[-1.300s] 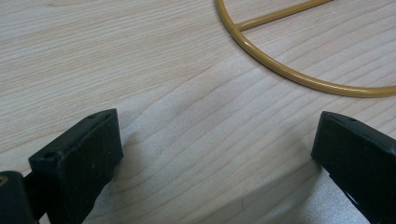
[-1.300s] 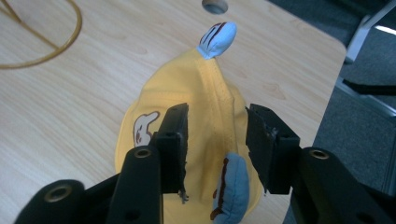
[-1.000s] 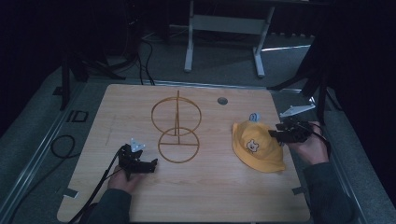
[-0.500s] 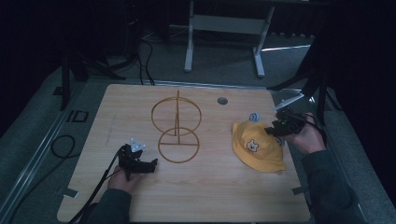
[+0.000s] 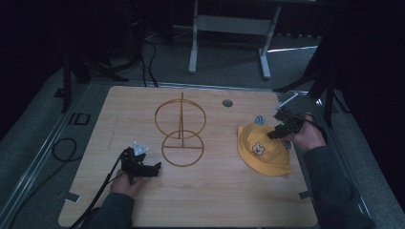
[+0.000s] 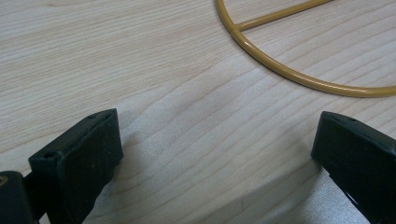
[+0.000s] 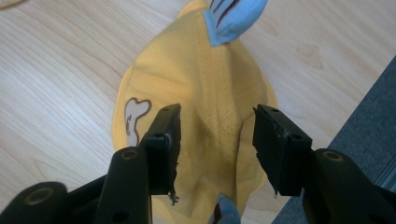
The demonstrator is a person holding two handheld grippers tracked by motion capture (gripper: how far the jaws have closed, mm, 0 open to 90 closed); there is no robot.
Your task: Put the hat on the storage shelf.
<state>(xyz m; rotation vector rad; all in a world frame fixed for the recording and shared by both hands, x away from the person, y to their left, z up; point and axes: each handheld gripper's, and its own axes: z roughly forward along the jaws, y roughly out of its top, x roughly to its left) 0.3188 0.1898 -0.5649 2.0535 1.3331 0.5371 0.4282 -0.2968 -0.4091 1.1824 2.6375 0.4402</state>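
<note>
Left hand-held gripper (image 5: pixel 154 168) rests near the bench's (image 5: pixel 210 200) near-left corner, jaws spread wide over bare wood, nothing between them; just right of it a gold wire stand (image 5: pixel 181 133), two rings on a post, rises at mid-bench; the yellow hat (image 5: pixel 262 151), with a bear patch and blue ears, lies at right; right hand-held gripper (image 5: pixel 274 134) is above its crown, jaws having just been opening, half-wide astride a fold, pads not pressing it.
</note>
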